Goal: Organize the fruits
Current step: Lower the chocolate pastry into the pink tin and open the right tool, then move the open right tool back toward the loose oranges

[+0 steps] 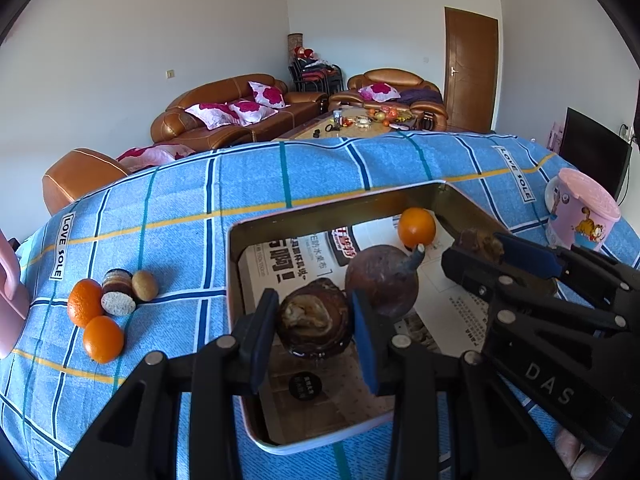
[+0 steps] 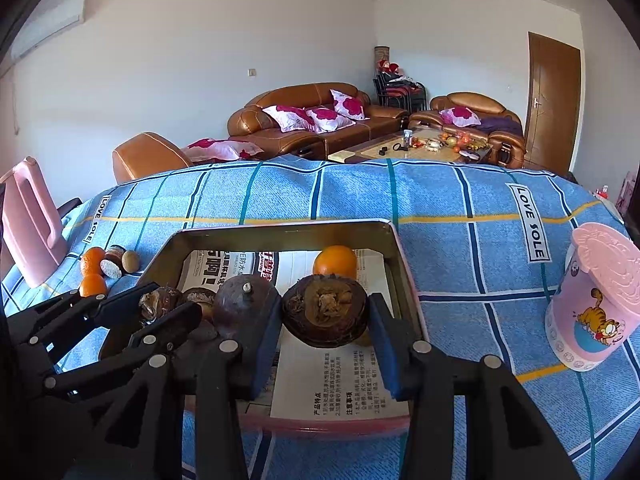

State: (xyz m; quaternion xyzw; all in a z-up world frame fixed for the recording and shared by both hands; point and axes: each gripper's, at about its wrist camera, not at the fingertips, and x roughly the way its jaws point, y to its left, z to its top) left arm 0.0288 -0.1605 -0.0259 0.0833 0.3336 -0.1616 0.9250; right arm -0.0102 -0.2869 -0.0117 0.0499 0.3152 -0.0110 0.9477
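Two grippers, two dark fruits, one metal tray.

The left gripper (image 1: 314, 326) has its jaws clamped on a dark brown fruit (image 1: 314, 322) above the paper-lined tray (image 1: 236, 264), while the right gripper (image 2: 325, 320) grips a second brown fruit (image 2: 325, 310) at the tray's right side. An orange (image 2: 334, 263) and a round purple fruit (image 1: 380, 280) lie inside; two oranges (image 1: 94, 320) wait on the blue checked surface (image 1: 180, 216), left of the tray.
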